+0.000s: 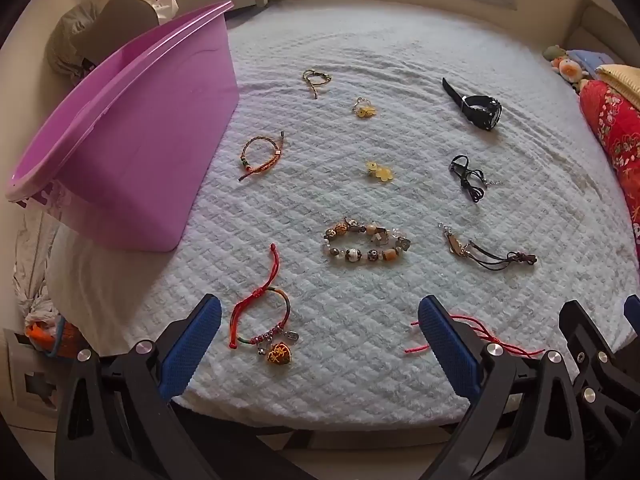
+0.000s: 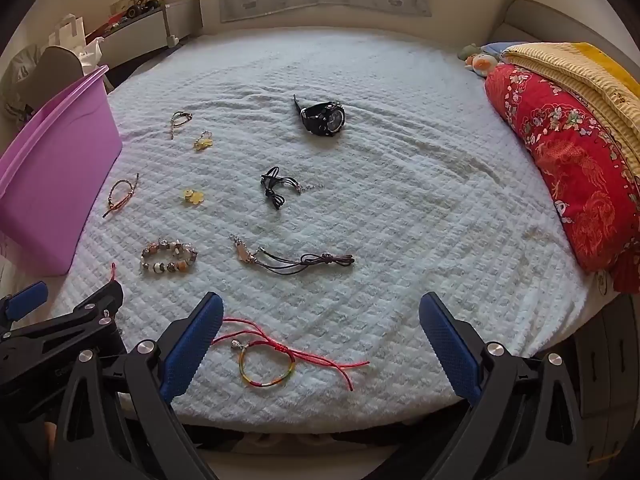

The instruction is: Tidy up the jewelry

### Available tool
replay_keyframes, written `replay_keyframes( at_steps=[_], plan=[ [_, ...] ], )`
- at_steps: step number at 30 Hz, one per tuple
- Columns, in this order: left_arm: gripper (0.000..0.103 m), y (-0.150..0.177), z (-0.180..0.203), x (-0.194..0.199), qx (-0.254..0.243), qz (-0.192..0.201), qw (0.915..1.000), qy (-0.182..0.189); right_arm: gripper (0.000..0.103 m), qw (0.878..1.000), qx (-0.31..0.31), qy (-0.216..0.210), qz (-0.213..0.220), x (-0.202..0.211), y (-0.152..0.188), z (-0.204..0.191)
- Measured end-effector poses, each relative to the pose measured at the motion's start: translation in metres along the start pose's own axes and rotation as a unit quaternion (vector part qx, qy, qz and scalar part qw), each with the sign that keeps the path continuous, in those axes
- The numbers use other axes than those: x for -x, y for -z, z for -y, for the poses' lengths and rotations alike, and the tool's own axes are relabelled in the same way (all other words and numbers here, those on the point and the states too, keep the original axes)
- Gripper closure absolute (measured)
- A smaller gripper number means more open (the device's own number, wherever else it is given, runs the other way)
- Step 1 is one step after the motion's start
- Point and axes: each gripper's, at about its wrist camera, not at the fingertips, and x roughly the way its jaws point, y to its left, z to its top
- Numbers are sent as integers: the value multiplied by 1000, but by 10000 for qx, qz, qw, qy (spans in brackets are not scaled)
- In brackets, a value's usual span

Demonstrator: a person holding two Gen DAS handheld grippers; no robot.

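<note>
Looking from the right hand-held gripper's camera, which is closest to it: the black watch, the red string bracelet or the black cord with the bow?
1. Red string bracelet, right between the right hand-held gripper's open fingers.
2. Black cord, mid-bed.
3. Black watch, far back.

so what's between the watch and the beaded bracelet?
The black cord with a small chain, roughly midway between watch and beaded bracelet on the blanket. Clearest in the right wrist view.

The left gripper's right finger [image 1: 448,344] is covering part of the red cord bracelet [image 1: 480,330]; the purple tub's [image 1: 132,120] inside is staying hidden.
</note>
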Motion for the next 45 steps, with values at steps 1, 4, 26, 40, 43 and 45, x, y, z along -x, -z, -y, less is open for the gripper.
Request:
replay_keyframes(
  at_steps=[1,4,26,40,43,45],
  plan=[
    [6,0,0,0,-2,4,10000,-1,9,10000,3,-5,-12,-1,0,0],
    [6,0,0,0,-8,-6,10000,-24,9,10000,6,18,-27,-2,0,1],
    [6,1,0,3,-28,-1,10000,-58,9,9998,28,104,144,7,-2,0],
    [6,2,0,1,-28,-23,10000,-35,9,9998,19,118,182,9,-2,1],
    [6,2,0,0,-15,-24,10000,-35,9,9998,21,119,178,9,-2,1],
    [6,2,1,1,-31,-19,10000,-38,9,9998,18,115,177,9,-2,1]
  ],
)
